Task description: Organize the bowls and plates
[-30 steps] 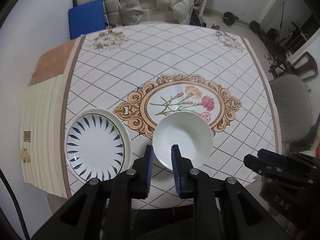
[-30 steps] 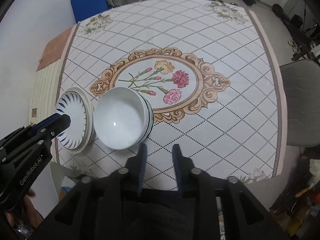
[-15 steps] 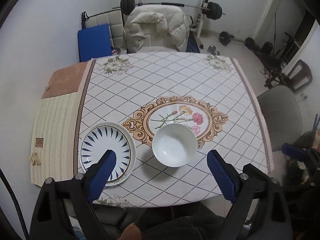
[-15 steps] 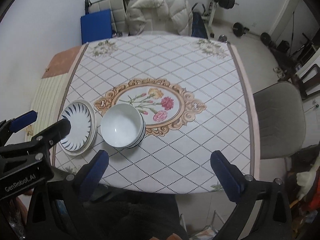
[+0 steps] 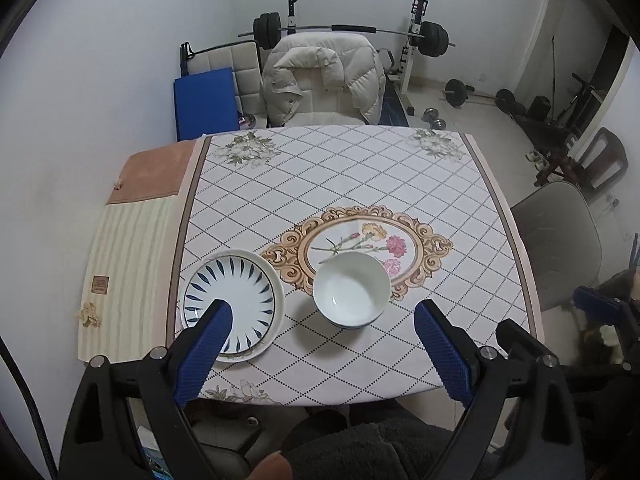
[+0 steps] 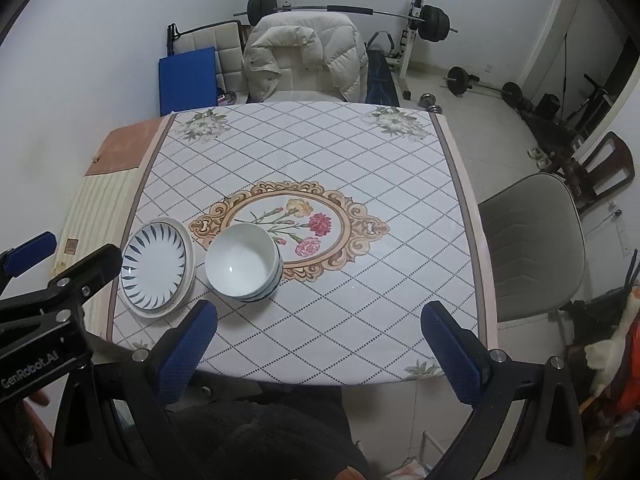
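Home-gym room, patterned-cloth table (image 5: 360, 168); stacked white ceramic bowls (image 5: 351, 289) beside blue-leaf plate (image 5: 232, 304): fragile, slick, grab at rim; both grippers' fingers (image 5: 208, 344) spread wide, empty.

A round plate (image 5: 234, 304) with a white middle, a ring of dark blue leaf strokes and a pale rim lies flat near the front left corner of the worktop (image 5: 360, 168). Just to its right, apart from it, stands a stack of bowls (image 6: 243, 262), upright, plain white inside with dark blue lines outside, overlapping the printed flower medallion's front edge.
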`<state>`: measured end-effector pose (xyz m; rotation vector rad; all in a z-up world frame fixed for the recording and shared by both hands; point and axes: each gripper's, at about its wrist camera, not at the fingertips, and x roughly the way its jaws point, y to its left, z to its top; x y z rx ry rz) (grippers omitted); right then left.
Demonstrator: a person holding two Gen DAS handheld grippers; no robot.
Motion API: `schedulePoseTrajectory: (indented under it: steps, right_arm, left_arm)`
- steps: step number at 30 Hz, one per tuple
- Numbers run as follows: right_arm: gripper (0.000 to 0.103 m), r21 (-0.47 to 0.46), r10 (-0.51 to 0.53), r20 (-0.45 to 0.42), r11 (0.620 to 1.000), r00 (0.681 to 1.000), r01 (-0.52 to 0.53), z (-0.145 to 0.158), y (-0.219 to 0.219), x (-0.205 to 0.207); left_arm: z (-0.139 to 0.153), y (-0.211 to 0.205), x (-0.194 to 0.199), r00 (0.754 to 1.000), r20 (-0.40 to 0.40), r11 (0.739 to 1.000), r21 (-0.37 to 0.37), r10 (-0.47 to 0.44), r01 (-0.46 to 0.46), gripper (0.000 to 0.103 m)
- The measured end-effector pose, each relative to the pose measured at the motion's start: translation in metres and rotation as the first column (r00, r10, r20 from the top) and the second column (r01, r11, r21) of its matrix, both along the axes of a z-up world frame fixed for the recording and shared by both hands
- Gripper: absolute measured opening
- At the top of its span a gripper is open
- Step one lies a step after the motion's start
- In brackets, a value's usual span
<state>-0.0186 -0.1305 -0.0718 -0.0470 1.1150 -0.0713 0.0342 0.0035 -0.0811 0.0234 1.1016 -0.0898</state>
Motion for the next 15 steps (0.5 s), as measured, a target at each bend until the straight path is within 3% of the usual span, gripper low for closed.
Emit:
schedulePoseTrajectory:
  steps: [10,12,15]
  right_arm:
    - [0.103,0.009,-0.005,-0.036,1.0,0.999,0.006,-0.011,-0.006,0.008]
    - [0.103,0.016,-0.002,-0.043,1.0,0.999,0.003,-0.016,-0.008,0.014]
    - [0.103,0.029,-0.002,-0.065,1.0,0.998,0.004,-0.032,-0.015,0.03]
  left_arm:
    - [-0.012,-0.004,0.009,1.0,-0.026,1.0,-0.019,-0.007,0.006,0.094]
    - [-0.016,-0.005,0.014,1.0,-0.009,1.0,-0.013,-0.019,0.019,0.103]
    - [-0.03,-0.002,0.026,0.999,-0.01,0.998,-0.044,-0.038,0.037,0.103]
